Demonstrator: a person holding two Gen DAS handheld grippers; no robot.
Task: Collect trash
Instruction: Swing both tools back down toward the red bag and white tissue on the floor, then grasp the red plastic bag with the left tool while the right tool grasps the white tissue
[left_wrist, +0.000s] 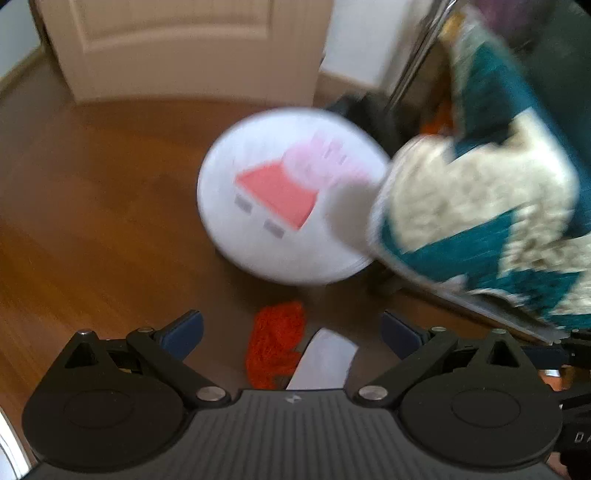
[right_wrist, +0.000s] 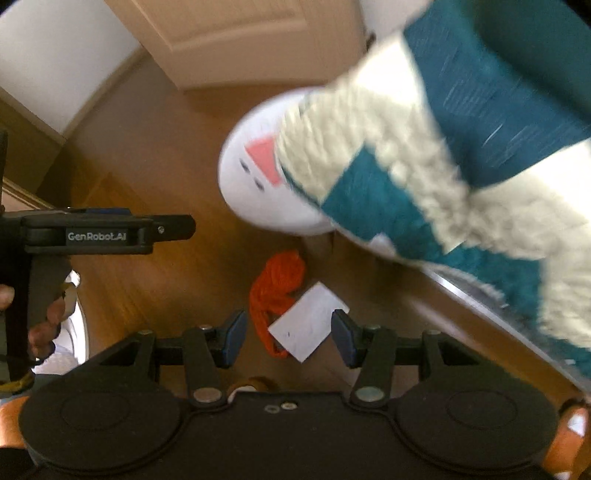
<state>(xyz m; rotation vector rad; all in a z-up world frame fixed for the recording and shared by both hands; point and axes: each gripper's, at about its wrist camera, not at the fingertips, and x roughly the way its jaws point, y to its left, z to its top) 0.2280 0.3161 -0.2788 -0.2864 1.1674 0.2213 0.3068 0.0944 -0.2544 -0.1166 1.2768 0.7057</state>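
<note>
Blanket (right_wrist: 424, 155) first, since it fills the right half of both views; teal and cream, fleecy, draped over what looks like a metal-edged frame, and no part of the rubbish as far as I can judge. Floor (left_wrist: 92, 192) next, warm brown wood, with a pale door (left_wrist: 177, 48) across the upper left of the frame. White round bin lid (left_wrist: 280, 192) sits mid-frame, printed with a pink cartoon pig, partly tucked under the blanket's edge; I take it for the bin the trash belongs in, though its opening is not visible.

Below it, lower centre, lie the two bits of litter: an orange netting scrap (right_wrist: 277, 291), loose and crumpled, and a white paper slip (right_wrist: 308, 325) resting flat just beside and partly over it. Both should weigh next to nothing; the net is soft and will bunch wherever it is pinched, but its strands may snag or trail; the paper is thin and lies flush with the boards, so a raised corner or the edge lapping the net looks the best place to nip it.

Right gripper (right_wrist: 288, 339) hovers with its jaws spread either side of the paper, nothing held; left gripper (left_wrist: 291, 334) likewise stands wide apart and empty above the same pile. Motion blur softens everything.
</note>
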